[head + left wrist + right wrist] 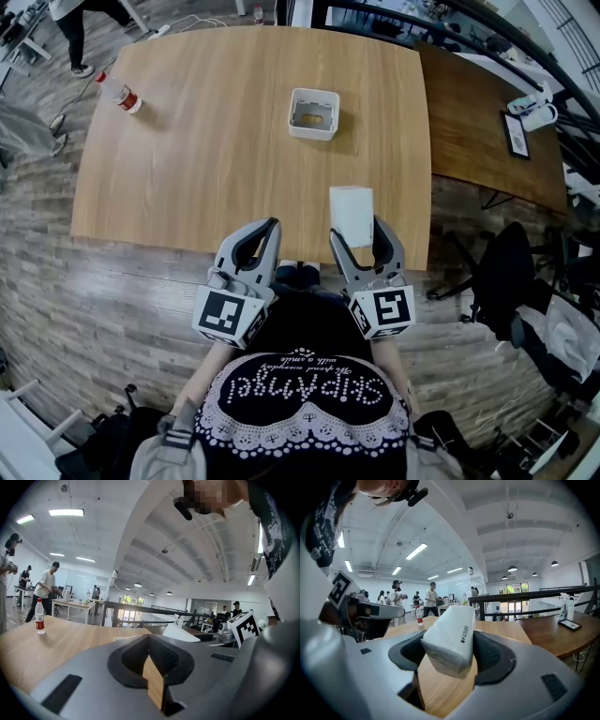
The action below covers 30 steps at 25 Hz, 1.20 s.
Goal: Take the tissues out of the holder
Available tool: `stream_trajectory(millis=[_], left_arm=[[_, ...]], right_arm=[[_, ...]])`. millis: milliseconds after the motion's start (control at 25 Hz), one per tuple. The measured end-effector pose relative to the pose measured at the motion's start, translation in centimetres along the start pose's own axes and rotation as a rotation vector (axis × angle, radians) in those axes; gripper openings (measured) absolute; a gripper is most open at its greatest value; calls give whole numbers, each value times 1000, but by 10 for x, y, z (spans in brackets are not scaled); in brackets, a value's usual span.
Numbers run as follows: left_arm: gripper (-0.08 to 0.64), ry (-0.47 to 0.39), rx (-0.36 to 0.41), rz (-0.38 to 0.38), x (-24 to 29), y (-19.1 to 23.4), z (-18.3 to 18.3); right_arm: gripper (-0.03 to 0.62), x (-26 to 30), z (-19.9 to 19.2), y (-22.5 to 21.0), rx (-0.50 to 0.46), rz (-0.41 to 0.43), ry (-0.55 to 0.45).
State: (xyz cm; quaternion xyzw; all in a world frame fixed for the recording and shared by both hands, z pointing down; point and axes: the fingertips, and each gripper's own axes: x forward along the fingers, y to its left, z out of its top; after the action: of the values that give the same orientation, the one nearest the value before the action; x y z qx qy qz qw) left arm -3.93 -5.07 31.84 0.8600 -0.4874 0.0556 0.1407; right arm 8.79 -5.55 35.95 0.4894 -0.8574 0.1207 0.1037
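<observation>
A white square holder [313, 112] stands on the light wooden table [206, 141], past its middle, with its top open. My right gripper [356, 232] is shut on a white tissue pack [351, 214], which it holds above the table's near edge. In the right gripper view the tissue pack [447, 637] sits tilted between the two pads of the right gripper [449, 641]. My left gripper [267, 228] hovers beside it on the left, shut and holding nothing. In the left gripper view the left gripper [149, 639] has its tips touching.
A water bottle [120, 95] stands at the table's far left. A darker table [478, 122] adjoins on the right, carrying a framed card [517, 134] and a white object [534, 111]. An office chair [502, 272] stands at the right. People stand at desks [70, 604] behind.
</observation>
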Motion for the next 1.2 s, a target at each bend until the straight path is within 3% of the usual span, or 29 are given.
stream_trajectory(millis=[360, 480, 640, 960, 1200], left_arm=[[6, 6, 9, 2, 0, 0, -4], [6, -9, 21, 47, 4, 11, -7], [6, -24, -59, 47, -4, 16, -4], [6, 19, -106, 147, -17, 44, -20], [6, 43, -107, 162, -16, 54, -28]], right_arm=[[299, -11, -8, 0, -48, -13, 12], [290, 22, -37, -11, -63, -16, 65], [276, 61, -82, -39, 9, -87, 165], [276, 14, -45, -20, 35, -64, 83], [276, -7, -27, -10, 21, -67, 41]])
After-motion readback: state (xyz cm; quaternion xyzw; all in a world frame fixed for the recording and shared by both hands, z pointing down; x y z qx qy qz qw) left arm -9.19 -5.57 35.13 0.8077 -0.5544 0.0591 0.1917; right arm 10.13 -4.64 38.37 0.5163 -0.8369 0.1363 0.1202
